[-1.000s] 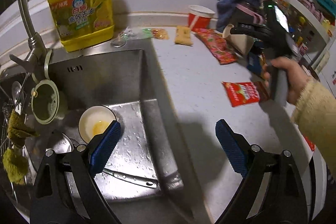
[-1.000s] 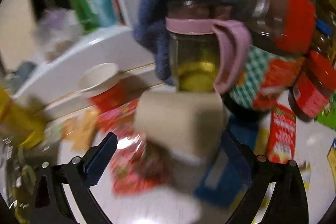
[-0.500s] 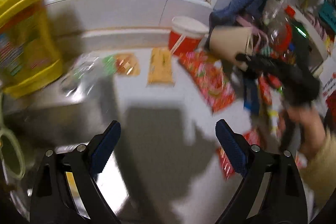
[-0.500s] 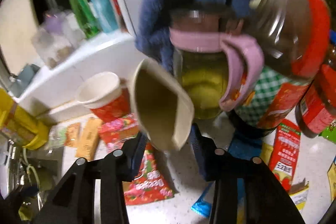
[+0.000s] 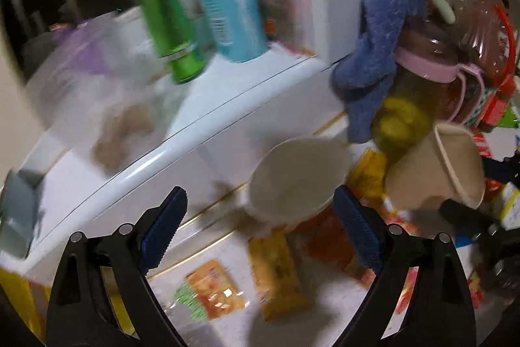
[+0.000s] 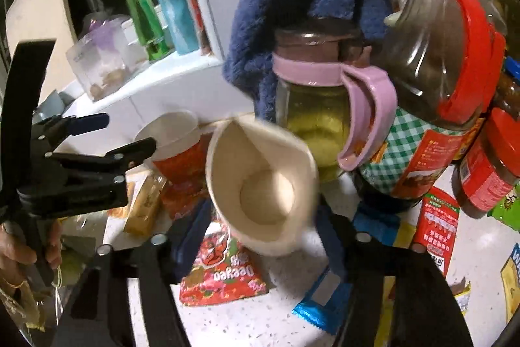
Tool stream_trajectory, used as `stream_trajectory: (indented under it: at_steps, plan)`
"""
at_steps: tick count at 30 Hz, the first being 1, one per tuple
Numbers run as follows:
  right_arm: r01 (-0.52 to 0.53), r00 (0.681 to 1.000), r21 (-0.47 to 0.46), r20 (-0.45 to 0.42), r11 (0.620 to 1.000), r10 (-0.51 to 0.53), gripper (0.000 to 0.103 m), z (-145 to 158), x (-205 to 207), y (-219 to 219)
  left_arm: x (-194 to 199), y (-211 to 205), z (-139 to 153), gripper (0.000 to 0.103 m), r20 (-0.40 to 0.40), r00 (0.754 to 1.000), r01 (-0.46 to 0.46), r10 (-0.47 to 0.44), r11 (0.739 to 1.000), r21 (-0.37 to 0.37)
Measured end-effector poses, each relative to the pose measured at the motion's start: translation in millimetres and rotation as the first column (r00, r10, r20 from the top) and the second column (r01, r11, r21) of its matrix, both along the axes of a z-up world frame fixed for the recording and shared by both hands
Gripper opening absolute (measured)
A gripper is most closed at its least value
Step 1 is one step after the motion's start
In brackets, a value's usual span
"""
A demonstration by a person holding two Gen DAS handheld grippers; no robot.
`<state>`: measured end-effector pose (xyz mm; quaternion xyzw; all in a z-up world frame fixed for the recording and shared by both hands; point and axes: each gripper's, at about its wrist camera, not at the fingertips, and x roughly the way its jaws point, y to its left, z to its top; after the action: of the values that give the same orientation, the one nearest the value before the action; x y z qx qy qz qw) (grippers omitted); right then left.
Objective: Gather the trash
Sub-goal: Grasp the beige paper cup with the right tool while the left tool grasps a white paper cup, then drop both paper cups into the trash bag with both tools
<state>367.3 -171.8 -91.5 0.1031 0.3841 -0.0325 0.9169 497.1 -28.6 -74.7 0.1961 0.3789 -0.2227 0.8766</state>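
Cup in hand: the squashed beige paper cup (image 6: 260, 191) sits between the right tongs (image 6: 260, 226), lower centre of the right wrist view, mouth towards the camera; the pads look to be pressing its sides.
Right tongs: their jaws have just been opening again, cup between them.
Risk: with the grip eased, the crumpled cup could slip down onto the red snack wrapper (image 6: 224, 269) on the speckled white desk (image 6: 406, 291).
Left tongs: released and empty (image 5: 260, 230), near the white-and-red paper cup (image 5: 292, 178).
Risk: a quick approach could knock it over.
Changed: the left view has swung from the sink to this clutter.
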Motion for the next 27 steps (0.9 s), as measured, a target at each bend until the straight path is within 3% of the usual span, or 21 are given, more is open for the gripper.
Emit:
stream_trajectory:
  at_steps: [4, 7, 8, 9, 10, 12, 15, 22, 27]
  plan:
    - [0.025, 1.000, -0.025, -0.009, 0.999, -0.026, 0.070, -1.4, 11.0, -5.1, 19.2, -15.9, -12.7, 0.089, -0.019, 0.999, -0.035, 0.037, 0.997, 0.066]
    - [0.033, 0.999, -0.011, -0.025, 0.999, -0.033, 0.055, -4.9, 19.6, -7.5, 29.1, -15.9, -18.9, 0.088, -0.093, 0.995, -0.039, 0.038, 0.999, -0.011]
    - [0.036, 0.999, -0.010, -0.031, 0.999, -0.036, 0.053, -4.8, 20.3, -7.4, 30.0, -15.2, -20.9, 0.084, -0.108, 0.993, -0.042, 0.038, 0.999, -0.029]
    - [0.038, 0.999, -0.008, -0.035, 0.999, -0.038, 0.052, -3.9, 18.9, -8.5, 30.7, -10.7, -23.3, 0.060, -0.155, 0.988, -0.034, 0.019, 0.995, -0.092]
    - [0.041, 0.999, 0.006, -0.031, 0.999, -0.041, 0.051, -2.4, 16.9, -8.4, 30.2, -8.1, -23.8, 0.049, -0.189, 0.982, -0.029, 0.004, 0.991, -0.131]
    - [0.043, 0.999, 0.032, 0.004, 0.999, -0.043, 0.051, 7.7, 4.5, -11.1, 23.0, -0.7, -20.8, 0.049, -0.176, 0.984, -0.045, 0.019, 0.988, -0.148]
    - [0.030, 0.997, 0.085, 0.069, 0.996, -0.036, 0.050, 28.1, -20.5, -15.3, 5.5, 20.5, -7.4, 0.048, -0.167, 0.986, -0.024, -0.017, 0.971, -0.238]
    - [-0.028, 0.978, 0.170, 0.210, 0.985, -0.008, 0.050, 82.6, -97.3, -17.3, -76.7, 88.0, 46.1, 0.048, -0.108, 0.991, 0.028, -0.083, 0.902, -0.431]
    - [-0.081, 0.965, 0.210, 0.263, 0.974, 0.023, 0.050, 109.0, -177.3, -24.0, -178.0, 116.2, 83.1, 0.050, -0.030, 0.992, 0.098, -0.122, 0.901, -0.423]
